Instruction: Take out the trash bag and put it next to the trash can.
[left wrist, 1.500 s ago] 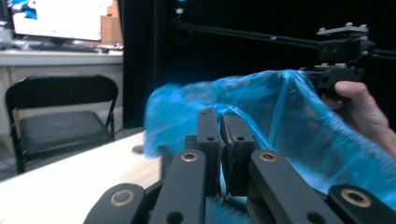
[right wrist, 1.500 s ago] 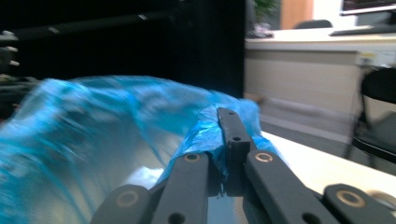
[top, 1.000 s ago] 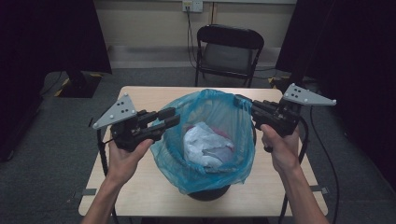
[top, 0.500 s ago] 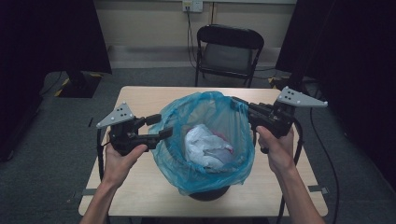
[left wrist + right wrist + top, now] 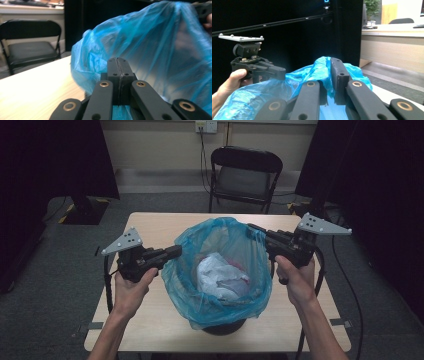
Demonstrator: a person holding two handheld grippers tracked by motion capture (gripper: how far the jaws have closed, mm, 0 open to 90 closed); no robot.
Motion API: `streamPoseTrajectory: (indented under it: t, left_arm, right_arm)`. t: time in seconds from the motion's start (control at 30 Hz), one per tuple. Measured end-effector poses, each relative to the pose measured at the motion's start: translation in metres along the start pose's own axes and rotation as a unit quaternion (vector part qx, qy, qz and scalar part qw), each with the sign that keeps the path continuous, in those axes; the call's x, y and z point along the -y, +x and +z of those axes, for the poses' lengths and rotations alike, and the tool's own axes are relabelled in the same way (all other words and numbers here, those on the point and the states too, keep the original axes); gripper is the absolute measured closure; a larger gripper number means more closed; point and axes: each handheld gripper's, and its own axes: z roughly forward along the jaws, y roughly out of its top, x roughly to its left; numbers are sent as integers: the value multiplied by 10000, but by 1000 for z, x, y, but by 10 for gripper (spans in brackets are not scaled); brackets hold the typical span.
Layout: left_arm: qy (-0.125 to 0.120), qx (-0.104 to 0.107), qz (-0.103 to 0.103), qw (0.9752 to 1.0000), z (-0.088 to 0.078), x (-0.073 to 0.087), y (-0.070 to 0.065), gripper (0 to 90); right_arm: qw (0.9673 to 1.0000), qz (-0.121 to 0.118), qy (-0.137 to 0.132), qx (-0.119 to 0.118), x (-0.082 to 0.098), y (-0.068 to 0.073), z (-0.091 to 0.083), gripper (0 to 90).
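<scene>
The blue bin bag [image 5: 220, 270] lies between both sides: the left hand-held gripper [image 5: 176, 252] has just clenched on its left rim with film between the jaws, and the right hand-held gripper [image 5: 252, 229] grips the opposite rim.

I'm seeing thin, glossy, crinkled blue plastic on the bag [image 5: 220, 270], pale matt wood grain on the table [image 5: 150, 222], and matt black plastic on the left claw [image 5: 118, 75].

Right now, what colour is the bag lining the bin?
Translucent blue bag; clearest in the high view.
</scene>
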Motion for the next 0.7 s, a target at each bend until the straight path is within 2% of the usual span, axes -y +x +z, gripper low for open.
streamPoseTrajectory:
  t: [0.1,0.17,0.33,0.4,0.47,0.5,0.57,0.6,0.63,0.7]
  left_arm:
    - [-96,105,90,9999,5,-13,-9,900]
    - [-192,250,142,9994,9,-23,-16,900]
    - [-474,444,295,9975,15,-53,-31,900]
    - [-563,483,356,9966,17,-63,-36,900]
    - [-630,582,367,9956,21,-71,-40,900]
    - [-671,644,337,9951,22,-74,-41,900]
    - [-729,736,348,9940,25,-80,-45,900]
    - [-720,761,387,9937,27,-83,-48,900]
    - [-725,660,435,9942,28,-85,-50,900]
    - [-783,789,368,9931,29,-88,-51,900]
  right_arm:
    - [9999,-29,-15,-102,-6,4,3,895]
    - [9998,-59,-53,-180,-12,8,6,899]
    - [9993,-146,-129,-326,-28,21,13,887]
    - [9982,-221,-168,-527,-33,27,16,825]
    - [9972,-258,-103,-700,-33,33,20,680]
    - [9969,-301,-41,-723,-32,36,23,658]
    - [9972,-350,52,-652,-30,39,30,536]
    - [9976,-340,104,-598,-30,41,34,508]
    - [9973,-362,150,-623,-31,42,37,490]
    - [9969,-401,210,-646,-32,44,42,458]
